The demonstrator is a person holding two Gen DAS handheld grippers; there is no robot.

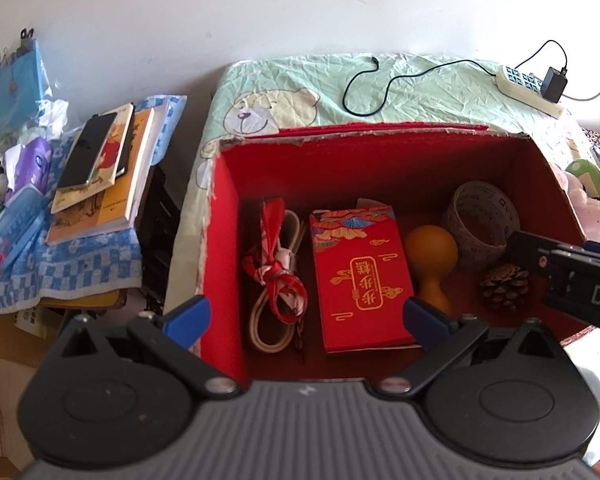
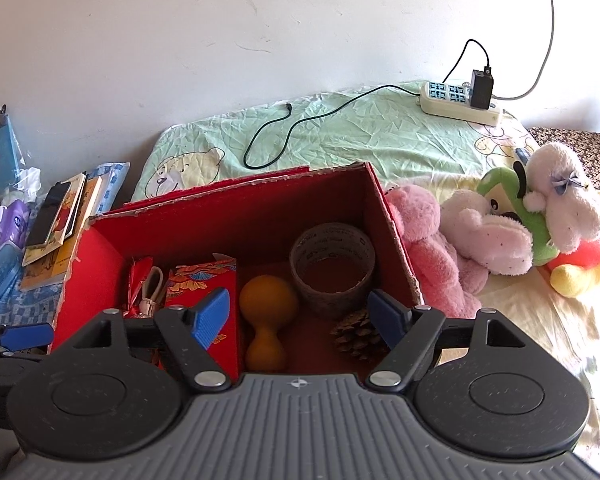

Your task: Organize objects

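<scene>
Gourd [image 2: 265,320] sits in the red box [image 1: 224,216] on the bed, just ahead of and between the pads of our right tongs [image 2: 302,314], w/ the red packet [image 1: 362,280] touching or nearly so on its left and the pine cone [image 2: 358,336] near on its right; the tape roll [image 2: 332,268] stands beyond it. Both pairs are spread wide and carry nothing; left tongs [image 1: 306,316] hover over the packet and the ribbon bundle [image 1: 278,272] further left. We judge the gourd light, hard and smooth, so prob. slippery on the bulbs: best taken at the narrow waist, pads across it, gentle squeeze since a dried shell could crack. Packet looks like stiff card, flat, light; grip by a long edge, not the face. Cone is light, brittle at the scales, rough enough not to slip. Tape roll is rigid; pinch one wall, inside and out. Ribbon bundle is soft, will sag, so take it at the knot.
</scene>
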